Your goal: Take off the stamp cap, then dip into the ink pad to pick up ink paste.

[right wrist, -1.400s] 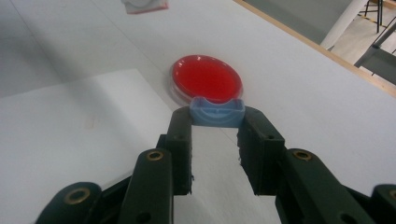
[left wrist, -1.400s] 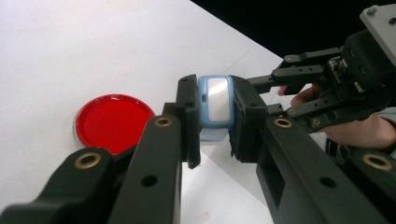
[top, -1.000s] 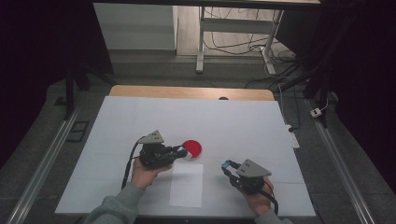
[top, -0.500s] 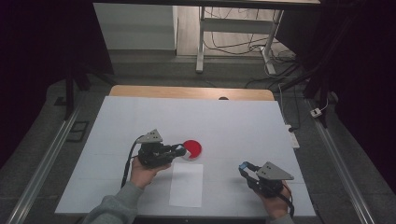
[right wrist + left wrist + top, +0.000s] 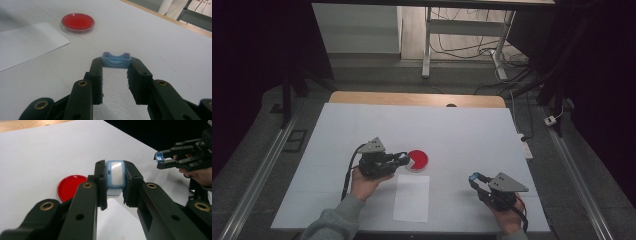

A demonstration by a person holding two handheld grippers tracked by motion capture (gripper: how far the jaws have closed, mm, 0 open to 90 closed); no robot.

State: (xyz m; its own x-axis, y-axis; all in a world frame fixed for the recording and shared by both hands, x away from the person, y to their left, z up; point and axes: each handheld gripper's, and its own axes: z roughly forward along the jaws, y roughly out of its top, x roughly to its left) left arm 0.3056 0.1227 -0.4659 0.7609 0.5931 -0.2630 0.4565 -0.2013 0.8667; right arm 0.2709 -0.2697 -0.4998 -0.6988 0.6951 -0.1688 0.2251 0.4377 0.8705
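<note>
- At the left of the high view: left tool held in a hand over the white counter, lying about level, tips pointing to the right.
- Clamped between its jaws: a light blue piece with a white face, standing upright in the left tool view, pressed on both sides.
- Just beside those tips, on the counter: a round red dish, flat, near the middle; seen also in the left tool view below and left of the held piece.
- Below the dish, lying flat: a white sheet of paper, its top edge near the dish, whether touching cannot be told.
- At the right, well apart from the dish: right tool in the other hand, near the front edge of the counter, tips pointing to the left.
- Gripped at its tips: a small blue cap, with a curved hollow on the top, jaws closed on its two ends.
- In the right tool view: dish and paper far at upper left, both apart from the cap.
</note>
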